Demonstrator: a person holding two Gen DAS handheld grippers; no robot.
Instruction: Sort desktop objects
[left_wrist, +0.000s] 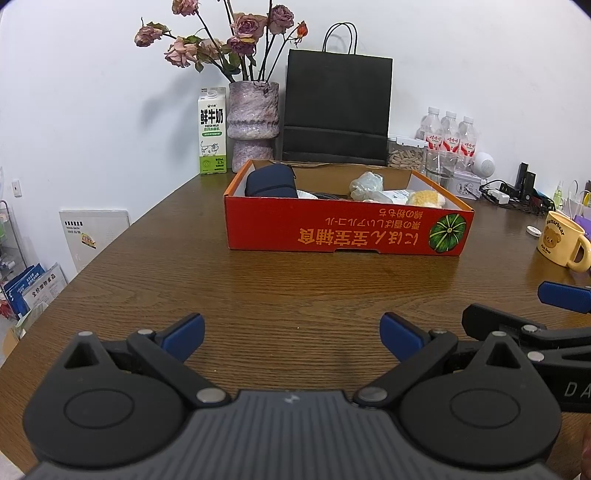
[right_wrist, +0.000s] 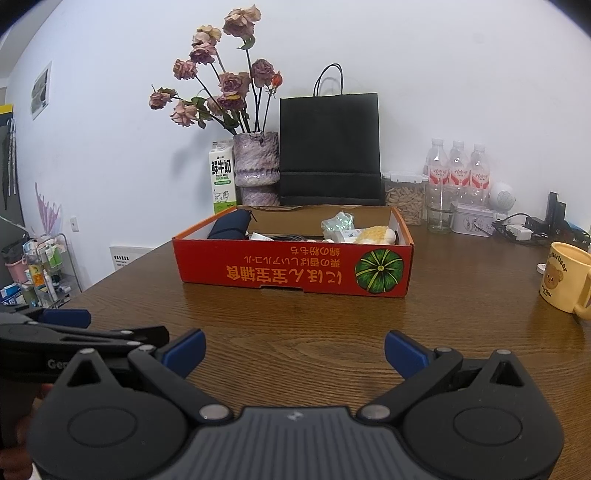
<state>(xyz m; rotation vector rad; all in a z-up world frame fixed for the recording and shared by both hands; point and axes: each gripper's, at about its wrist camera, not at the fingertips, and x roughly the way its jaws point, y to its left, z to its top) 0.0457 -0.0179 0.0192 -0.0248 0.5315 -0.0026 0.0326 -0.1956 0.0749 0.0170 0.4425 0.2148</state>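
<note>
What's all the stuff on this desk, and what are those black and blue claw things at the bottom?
Table: one, brown wood.
Cardboard box: one, red-orange, table middle, open.
Pouch: one, dark blue, box's left end.
Plastic bag: one, pale, crumpled, in the box.
Yellow item: one, fluffy, box's right end.
Milk carton: one, white-green, behind the box, by the wall.
Vase: one, mottled pink, holding dried roses.
Paper bag: one, black, beside the vase.
Water bottles: three, clear, red labels, back right.
Mug: one, yellow, bear print, right edge.
Left gripper: black, blue pads, open, empty.
Right gripper: same, open, empty.
</note>
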